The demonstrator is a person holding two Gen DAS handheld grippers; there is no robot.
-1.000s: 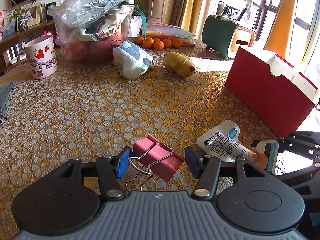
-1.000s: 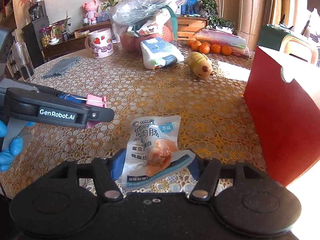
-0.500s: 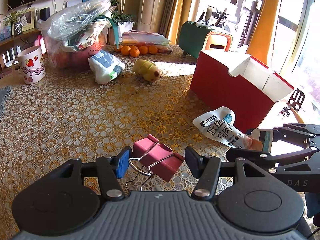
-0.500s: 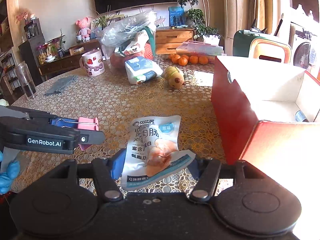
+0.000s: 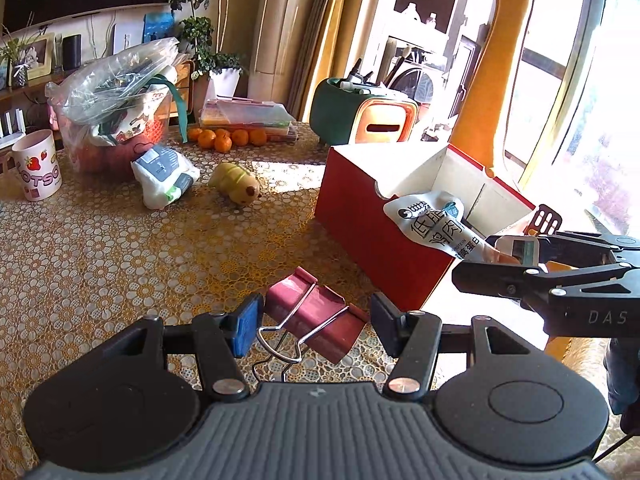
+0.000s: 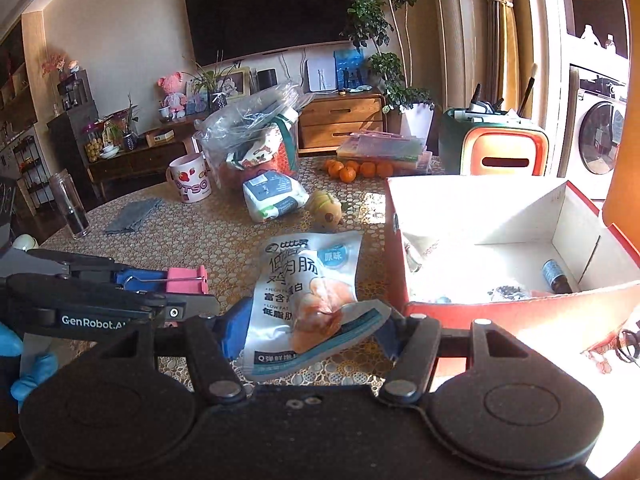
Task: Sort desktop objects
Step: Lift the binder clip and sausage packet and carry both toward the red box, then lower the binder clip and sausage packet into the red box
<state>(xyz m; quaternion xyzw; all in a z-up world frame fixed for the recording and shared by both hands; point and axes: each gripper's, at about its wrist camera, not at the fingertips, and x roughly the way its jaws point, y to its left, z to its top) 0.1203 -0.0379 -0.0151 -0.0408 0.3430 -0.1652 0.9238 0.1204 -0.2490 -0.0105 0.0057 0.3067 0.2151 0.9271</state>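
A pink binder clip (image 5: 312, 314) hangs above the table, and my left gripper (image 5: 316, 320) is shut on it; the clip's wire handles point back at the camera. My right gripper (image 6: 316, 328) is shut on the lower edge of a white sausage snack packet (image 6: 308, 292), which stands up between the fingers. The open red box (image 6: 520, 314) with a white inside sits just right of it, and a small dark bottle (image 6: 554, 278) lies in the box. In the left wrist view the packet (image 5: 436, 224) hangs over the red box's (image 5: 372, 236) near rim, carried by the right gripper (image 5: 500, 254). In the right wrist view the left gripper (image 6: 168, 284) carries the clip (image 6: 186, 280) at the left.
Farther back on the lace-covered table stand a strawberry mug (image 5: 36, 164), a tub under a plastic bag (image 5: 116, 120), a tissue pack (image 5: 164, 174), a yellow toy (image 5: 236, 182), several oranges (image 5: 224, 138) and a green and orange holder (image 5: 368, 116). A glass (image 6: 72, 210) and grey cloth (image 6: 134, 214) are at the far left.
Both grippers have risen and moved toward the red box, each still holding its item. The box's open inside has come into view and the packet now hangs at its rim.
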